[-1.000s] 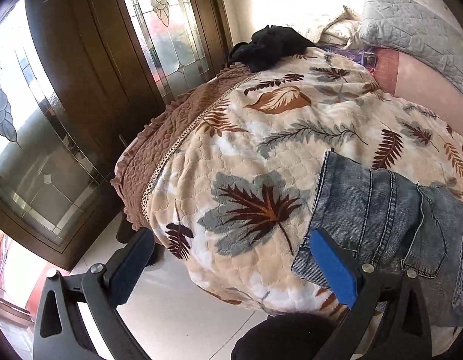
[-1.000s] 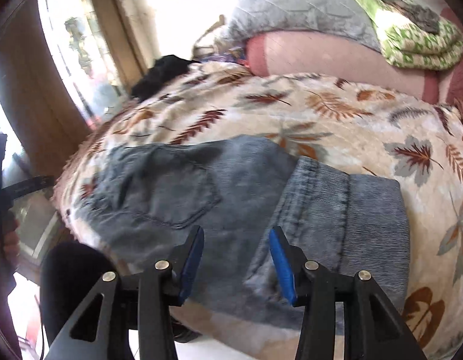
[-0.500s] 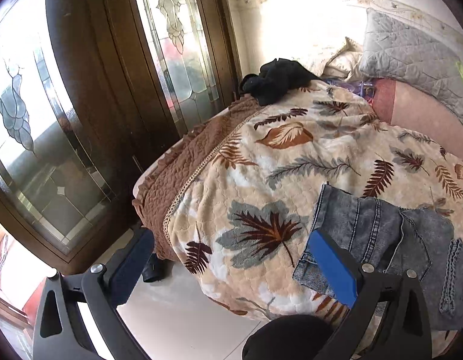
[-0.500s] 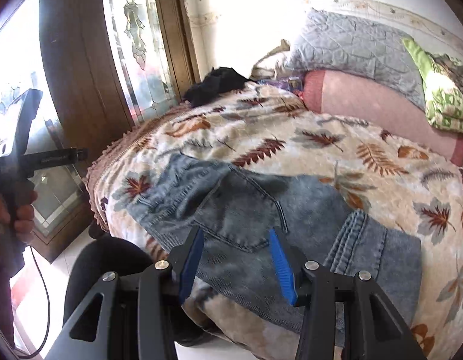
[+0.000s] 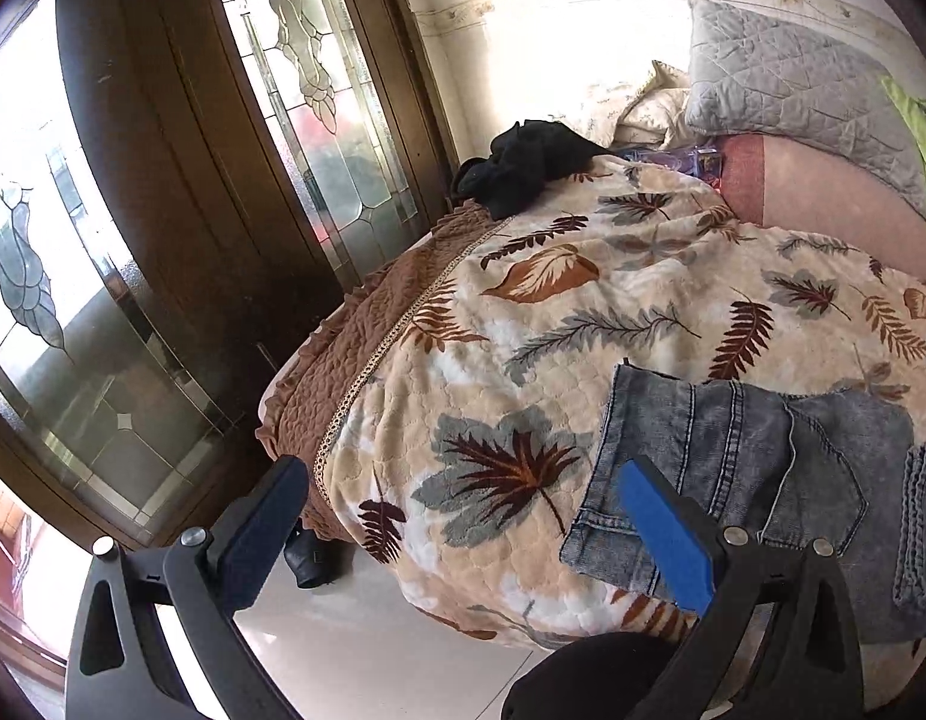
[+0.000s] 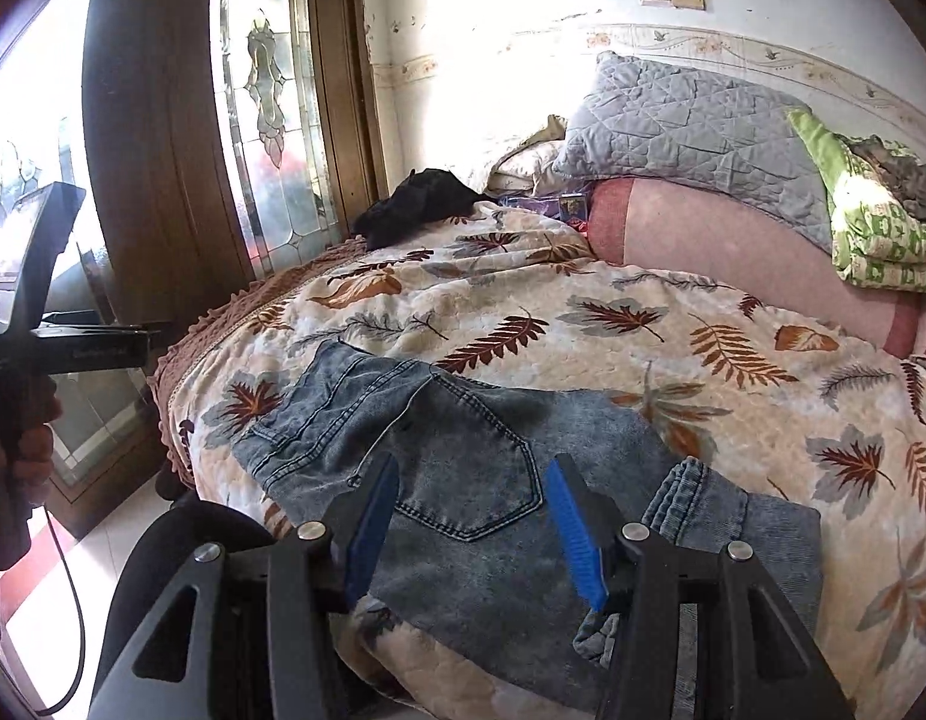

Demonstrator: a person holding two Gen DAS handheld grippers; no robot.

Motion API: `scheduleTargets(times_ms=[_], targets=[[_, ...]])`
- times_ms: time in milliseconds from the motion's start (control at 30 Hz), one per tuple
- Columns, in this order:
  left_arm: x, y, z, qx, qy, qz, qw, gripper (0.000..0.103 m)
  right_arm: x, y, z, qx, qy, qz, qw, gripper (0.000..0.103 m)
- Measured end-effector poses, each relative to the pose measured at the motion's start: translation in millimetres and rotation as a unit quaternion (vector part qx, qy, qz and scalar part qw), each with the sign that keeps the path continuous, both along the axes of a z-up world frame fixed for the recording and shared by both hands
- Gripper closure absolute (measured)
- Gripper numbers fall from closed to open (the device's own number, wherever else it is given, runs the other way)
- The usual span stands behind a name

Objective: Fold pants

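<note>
Blue denim pants (image 6: 487,480) lie folded on the leaf-patterned bedspread (image 6: 583,324) near the bed's front edge, back pocket up, with the leg ends doubled over at the right (image 6: 739,528). In the left wrist view the pants (image 5: 751,468) lie at the lower right. My left gripper (image 5: 463,528) is open wide and empty, held off the bed's corner above the floor. My right gripper (image 6: 472,516) is open and empty, held above the pants' near edge, clear of the cloth.
A black garment (image 5: 529,162) lies at the bed's far corner. A grey quilted pillow (image 6: 691,126) and a green blanket (image 6: 877,222) lie at the head. A wooden glass-panelled door (image 5: 181,210) stands left of the bed. White tiled floor (image 5: 355,642) lies below.
Both grippers have pulled back and up from the bed, so more of the room shows. The pants lie as before and both grippers stay open.
</note>
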State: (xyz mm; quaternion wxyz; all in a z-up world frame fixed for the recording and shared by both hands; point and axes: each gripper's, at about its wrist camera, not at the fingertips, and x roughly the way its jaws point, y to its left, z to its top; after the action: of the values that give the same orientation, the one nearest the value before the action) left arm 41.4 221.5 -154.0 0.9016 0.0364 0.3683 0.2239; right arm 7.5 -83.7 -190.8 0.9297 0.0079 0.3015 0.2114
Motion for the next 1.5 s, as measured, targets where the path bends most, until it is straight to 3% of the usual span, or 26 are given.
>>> scheduleTargets(times_ms=[133, 267, 400, 500, 700, 1167, 1333, 1500], targets=[[4, -21, 9, -0.015, -0.005, -0.015, 0.9998, 0.0, 12, -12, -13, -0.006, -0.022, -0.02, 1.0, 0.048], [6, -49, 17, -0.007, -0.01, -0.048, 0.9988, 0.0, 14, -38, -31, 0.035, -0.039, -0.058, 0.997, 0.048], [10, -73, 21, -0.019, -0.009, -0.085, 0.9961, 0.0, 21, -50, -38, 0.015, -0.043, -0.1, 0.994, 0.048], [13, -87, 17, -0.028, -0.007, -0.103, 0.9943, 0.0, 22, -58, -36, 0.031, -0.056, -0.116, 0.991, 0.047], [18, -108, -8, -0.03, 0.031, -0.13, 0.9906, 0.0, 38, -58, -50, 0.033, -0.037, -0.123, 0.991, 0.046], [36, -111, -25, -0.049, 0.034, -0.137, 0.9888, 0.0, 53, -73, -69, 0.041, 0.001, -0.148, 0.988, 0.046], [41, -101, -30, -0.067, 0.026, -0.137, 0.9879, 0.0, 50, -70, -71, 0.014, -0.013, -0.151, 0.988, 0.046], [37, -83, -29, -0.059, 0.008, -0.132, 0.9895, 0.0, 52, -66, -69, -0.009, -0.006, -0.152, 0.988, 0.046]])
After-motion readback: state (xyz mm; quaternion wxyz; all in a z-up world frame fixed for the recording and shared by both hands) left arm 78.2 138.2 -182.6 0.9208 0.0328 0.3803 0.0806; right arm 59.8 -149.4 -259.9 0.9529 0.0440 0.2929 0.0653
